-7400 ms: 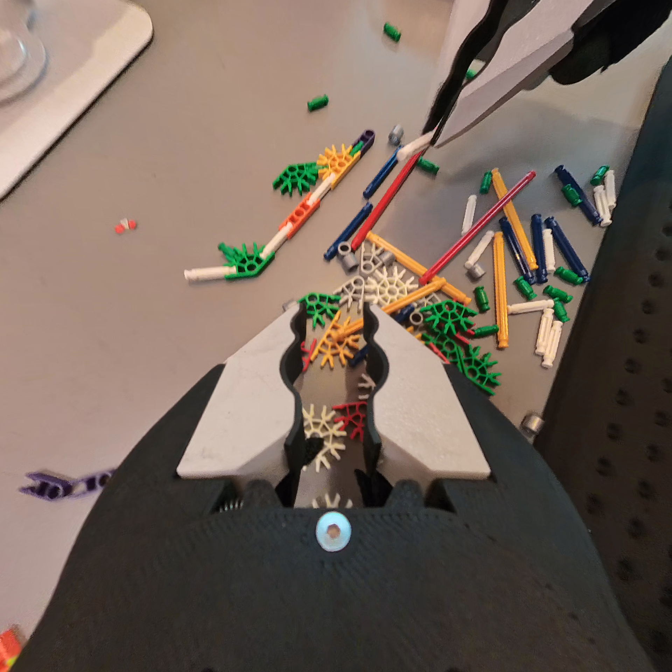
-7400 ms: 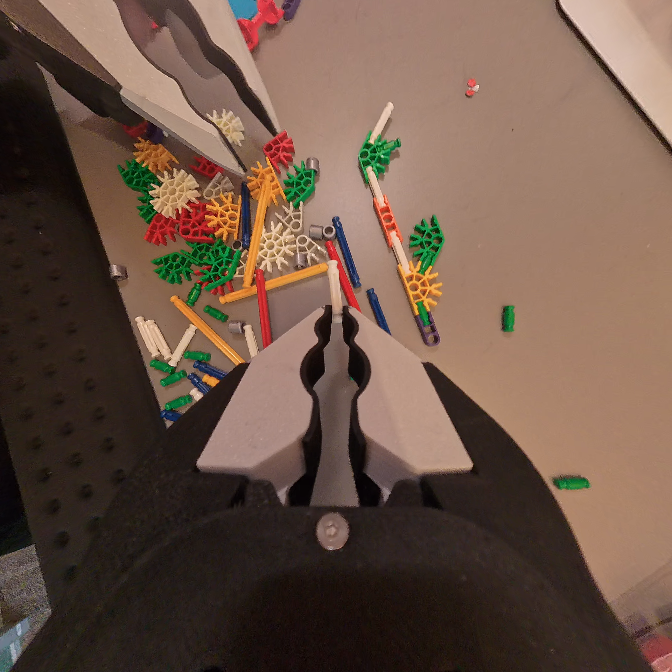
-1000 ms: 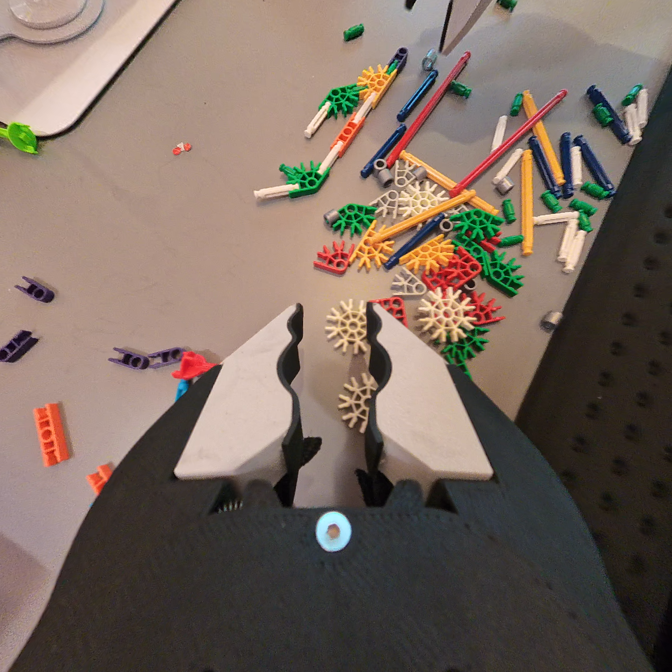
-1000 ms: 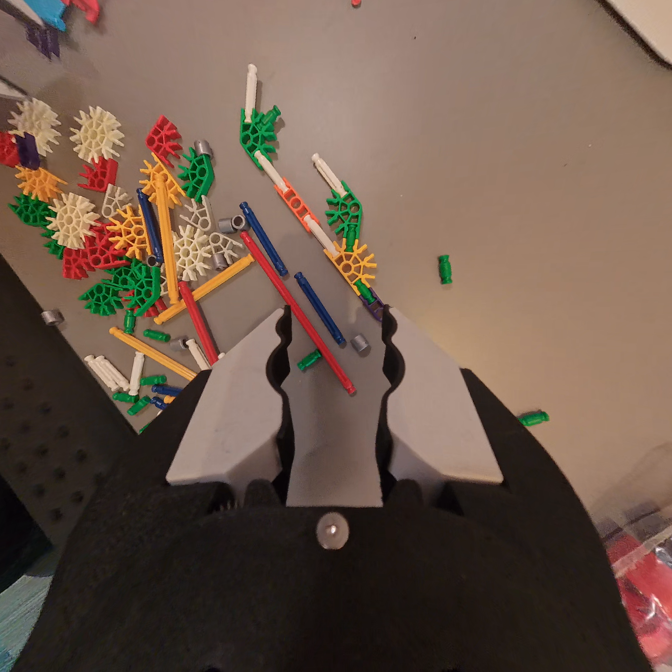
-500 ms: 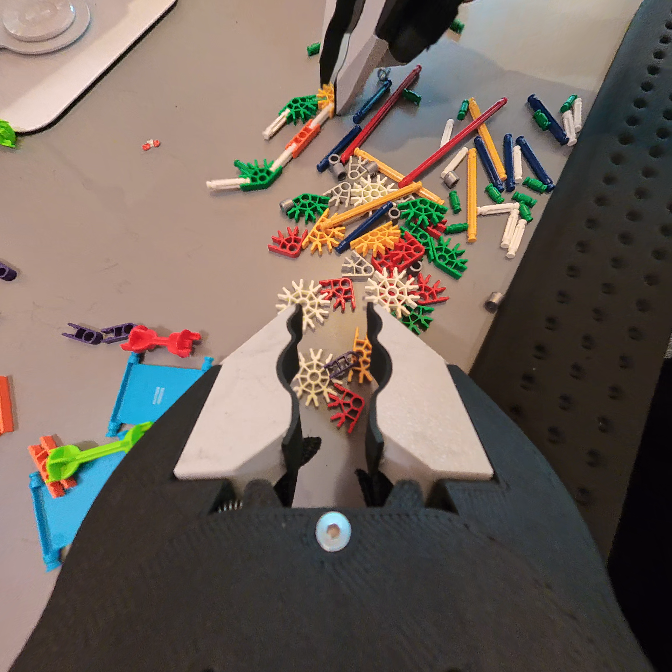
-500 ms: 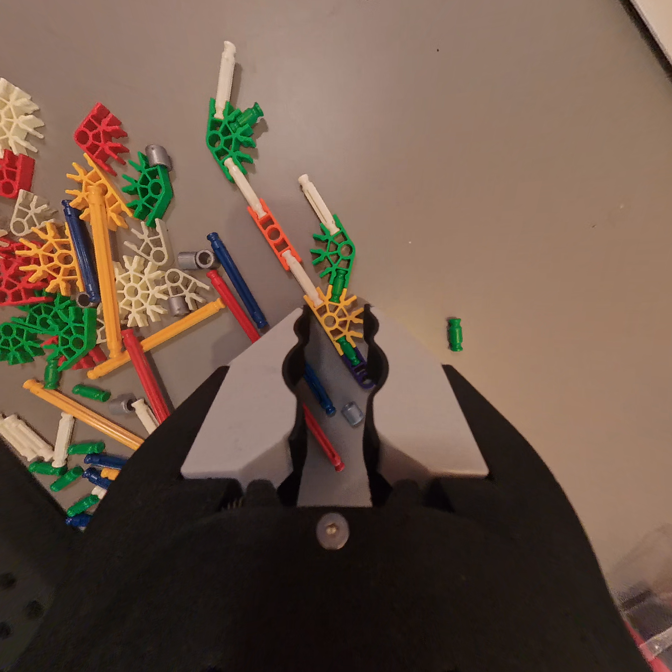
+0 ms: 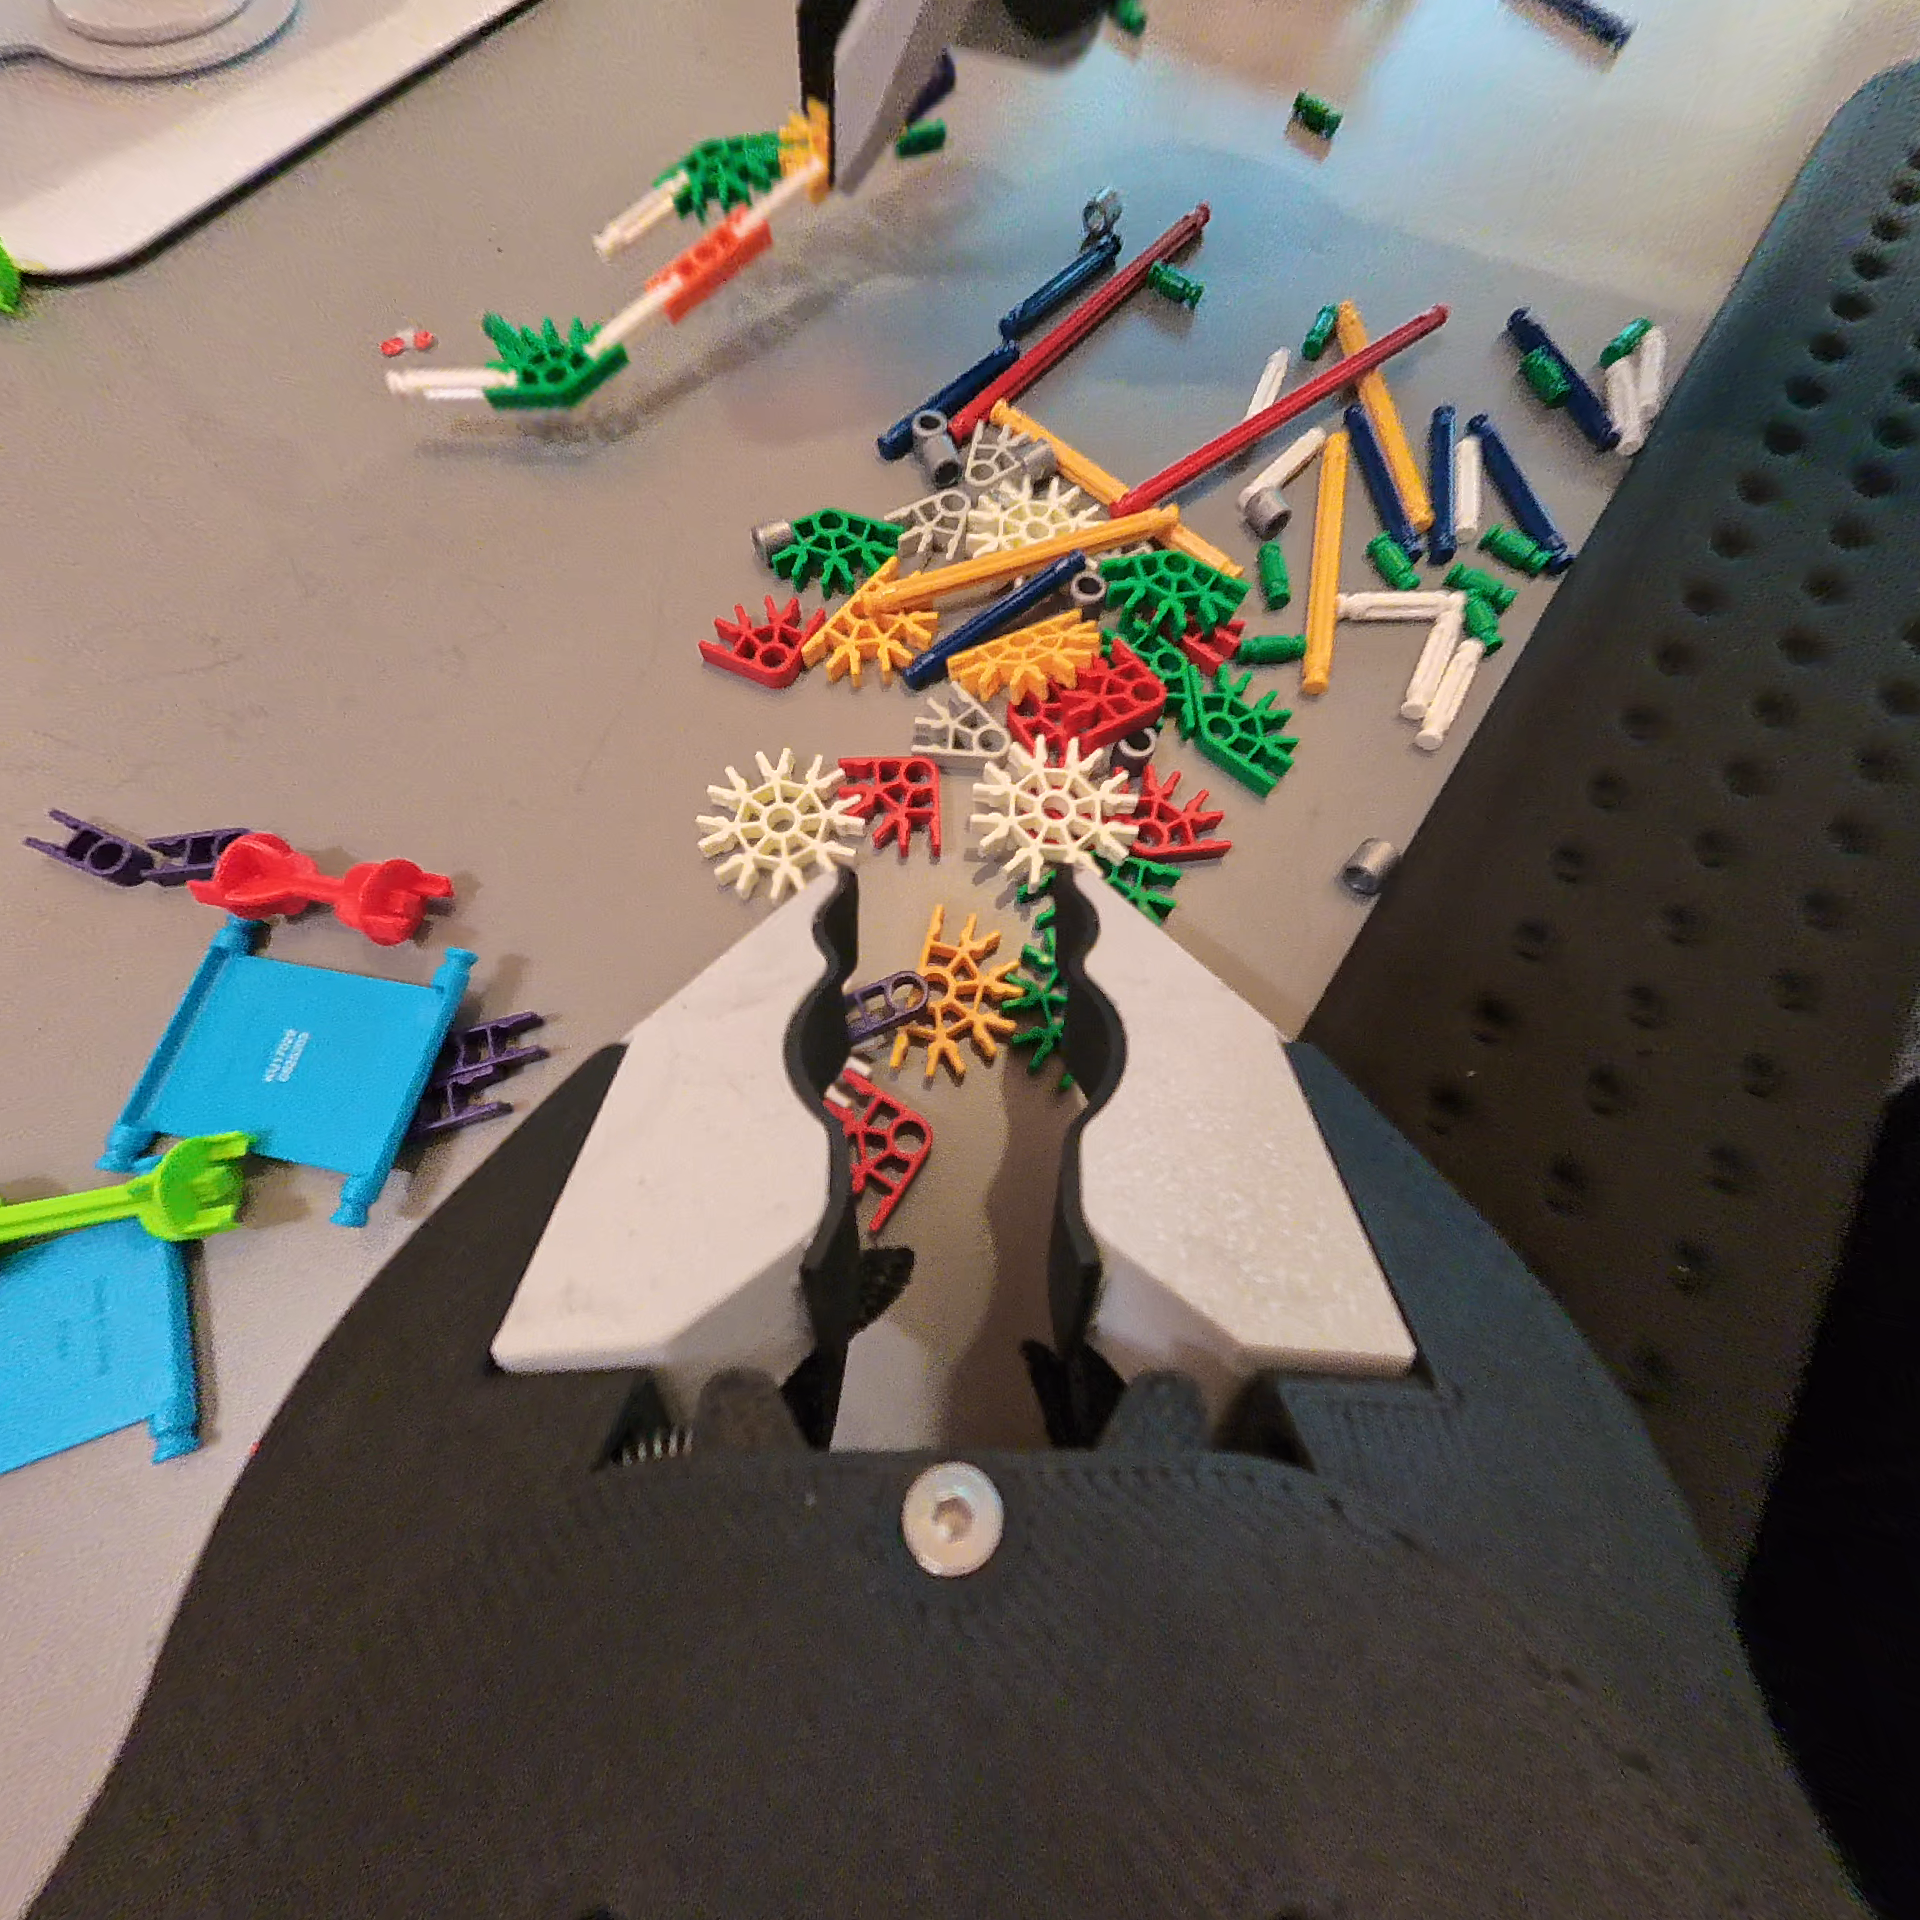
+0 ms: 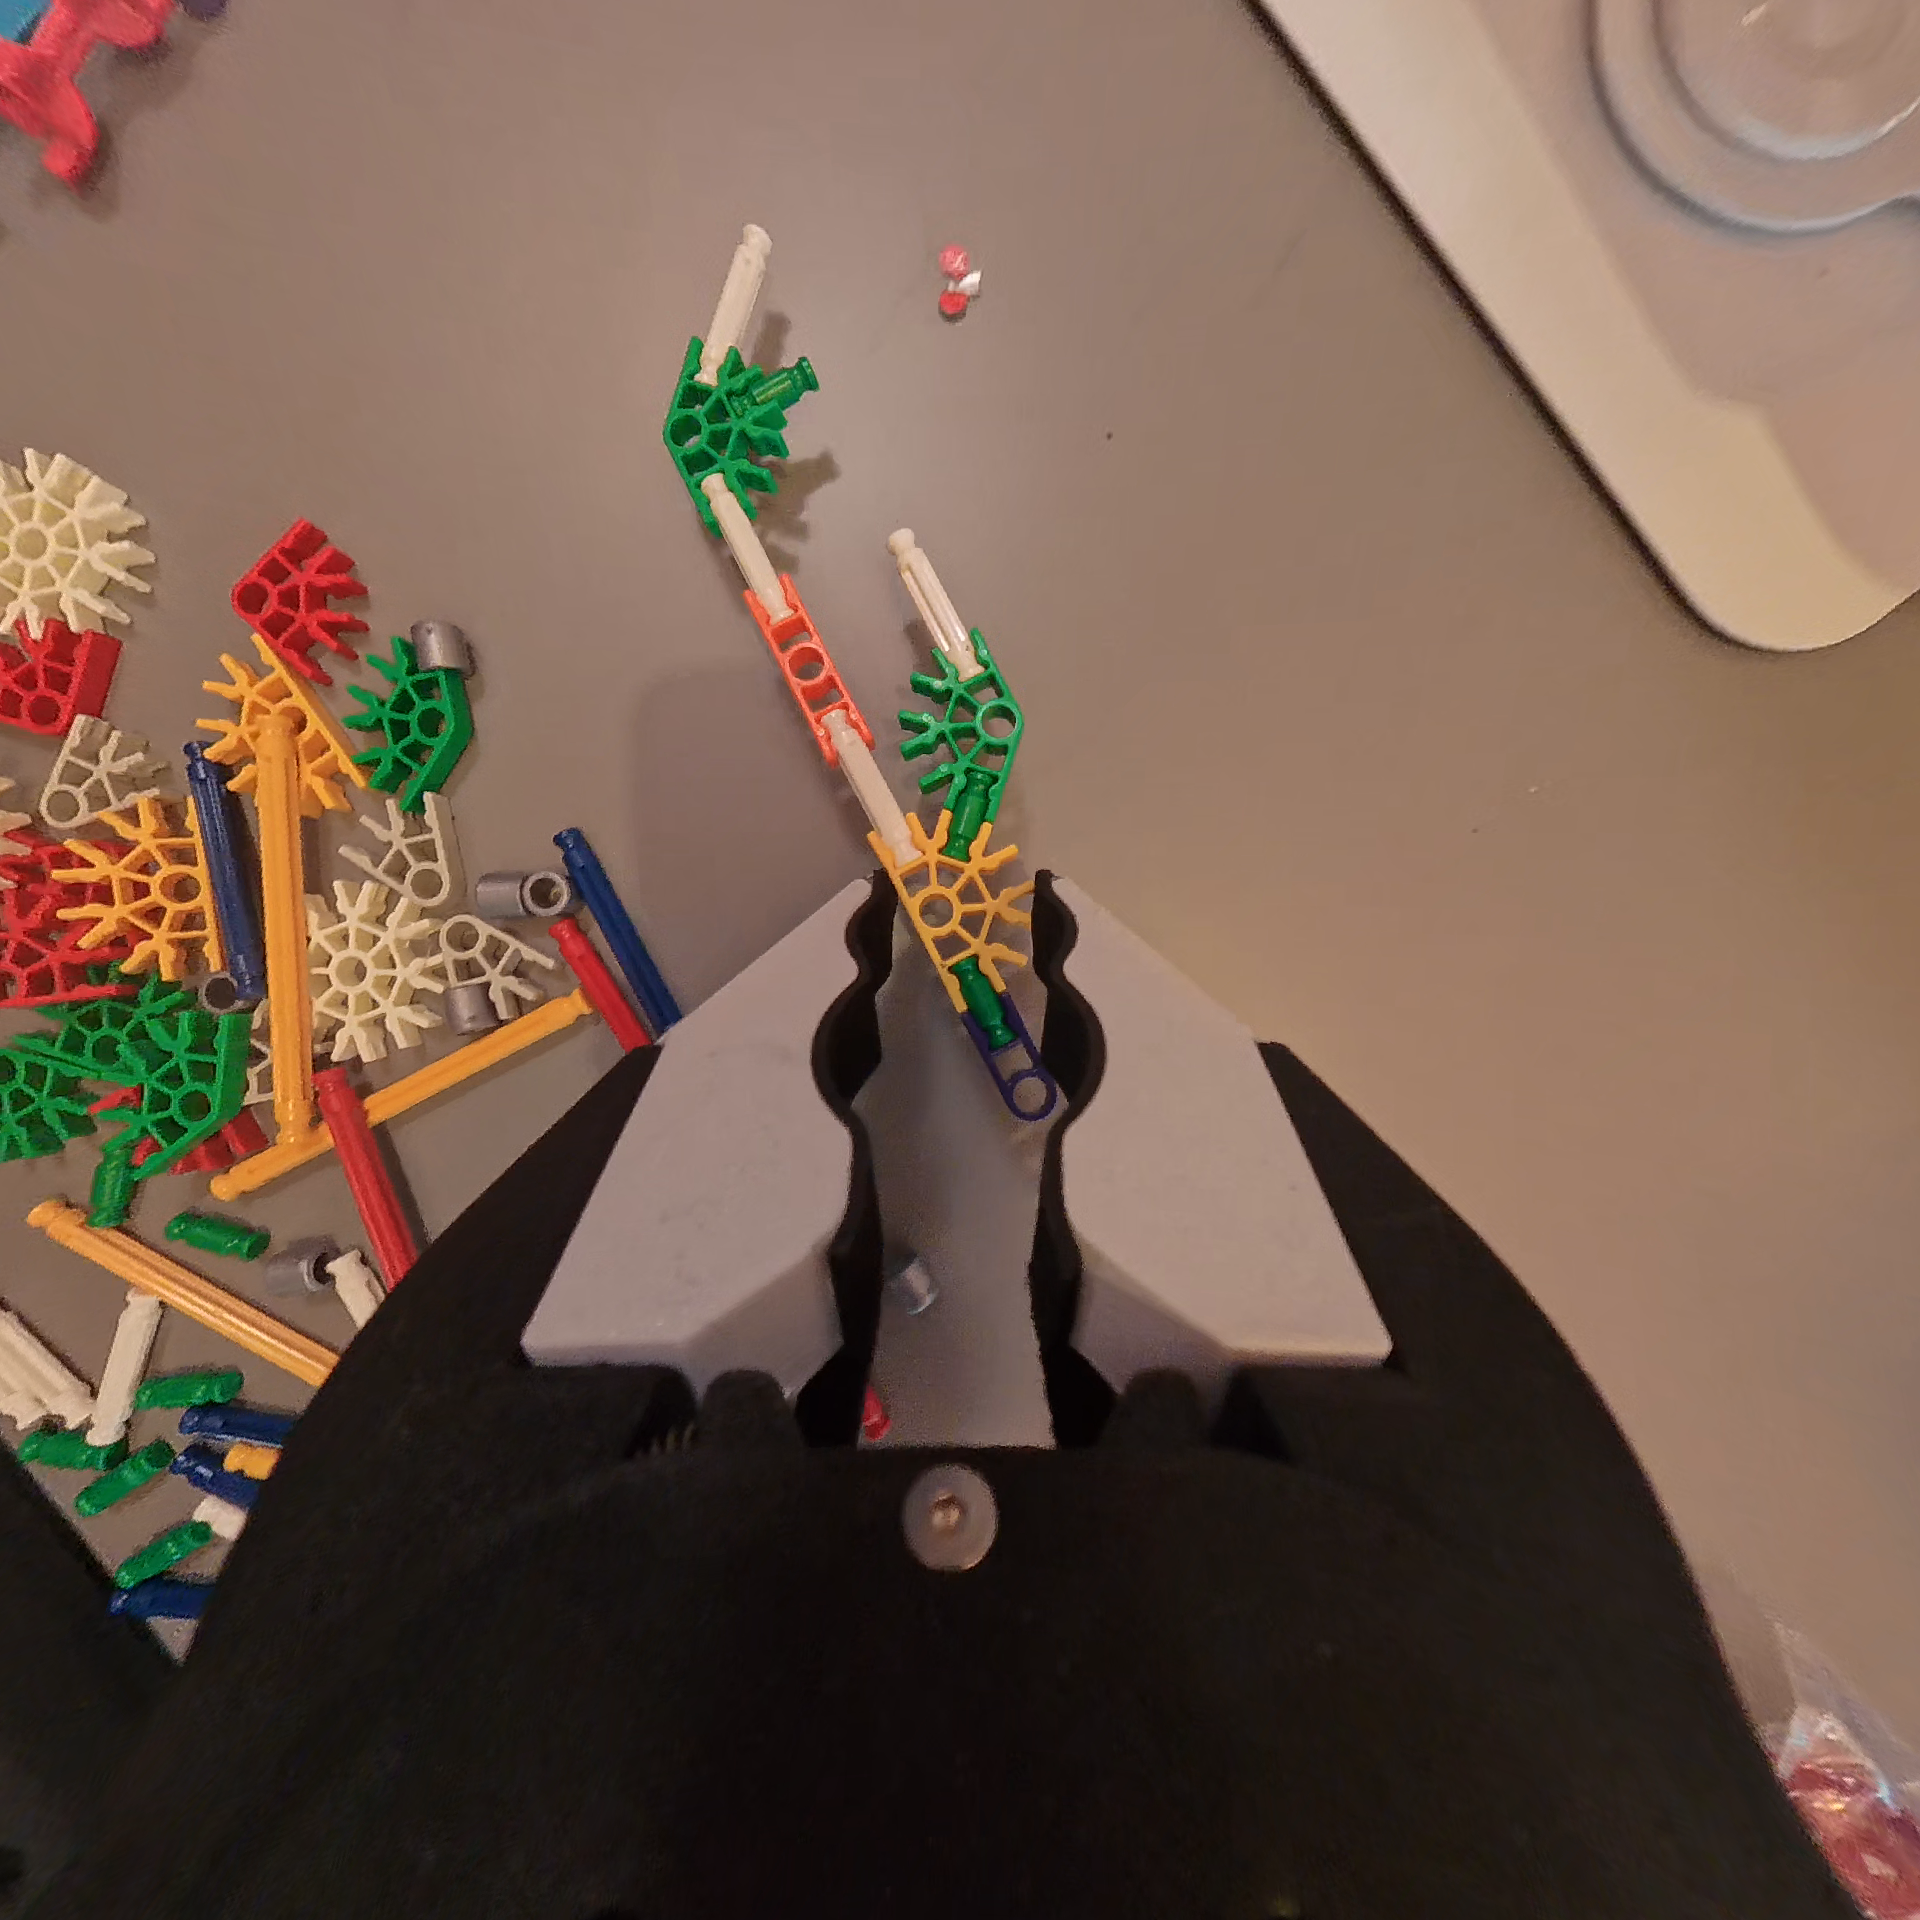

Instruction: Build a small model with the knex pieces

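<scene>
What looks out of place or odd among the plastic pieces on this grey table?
A tiny red-and-white fragment lies alone on the grey table, apart from the pile of coloured plastic rods and connectors. It resembles no other piece, so it is perhaps a broken bit. Nothing else stands out.

On the counter point(image 7: 312, 623), the parts pile point(image 7: 1049, 644) lay at 12 o'clock from the left tool point(image 7: 956, 904), with panels point(image 7: 291, 1060) at 9 o'clock and a mat point(image 7: 1683, 831) at 3 o'clock. The joined chain point(image 8: 831, 675) ran toward 11 o'clock from the right tool point(image 8: 956, 894), its near end between the fingers. A tray point(image 8: 1558, 312) sat at 1 o'clock.
</scene>
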Available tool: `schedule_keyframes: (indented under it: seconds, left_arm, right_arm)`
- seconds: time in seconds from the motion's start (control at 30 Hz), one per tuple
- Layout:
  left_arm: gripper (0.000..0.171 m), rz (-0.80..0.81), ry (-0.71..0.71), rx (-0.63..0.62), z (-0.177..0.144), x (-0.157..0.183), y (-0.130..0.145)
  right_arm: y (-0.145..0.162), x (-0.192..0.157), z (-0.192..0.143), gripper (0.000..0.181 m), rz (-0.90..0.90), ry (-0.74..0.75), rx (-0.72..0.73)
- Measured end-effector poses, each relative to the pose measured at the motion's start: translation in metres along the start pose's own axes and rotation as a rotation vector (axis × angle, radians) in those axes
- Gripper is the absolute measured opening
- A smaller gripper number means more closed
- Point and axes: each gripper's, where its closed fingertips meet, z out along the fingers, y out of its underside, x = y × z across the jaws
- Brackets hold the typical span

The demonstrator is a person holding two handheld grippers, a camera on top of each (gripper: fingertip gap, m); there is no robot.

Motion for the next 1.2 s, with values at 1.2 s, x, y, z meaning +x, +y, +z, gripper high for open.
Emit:
schedule_keyframes:
  seconds: [1.2]
  left_arm:
    - [0.039, 0.037, -0.265, -0.116, 0.013, -0.027, 0.016]
  right_arm:
    - [-0.051, 0.022, 0.036, 0.04, -0.123, -0.185, 0.025]
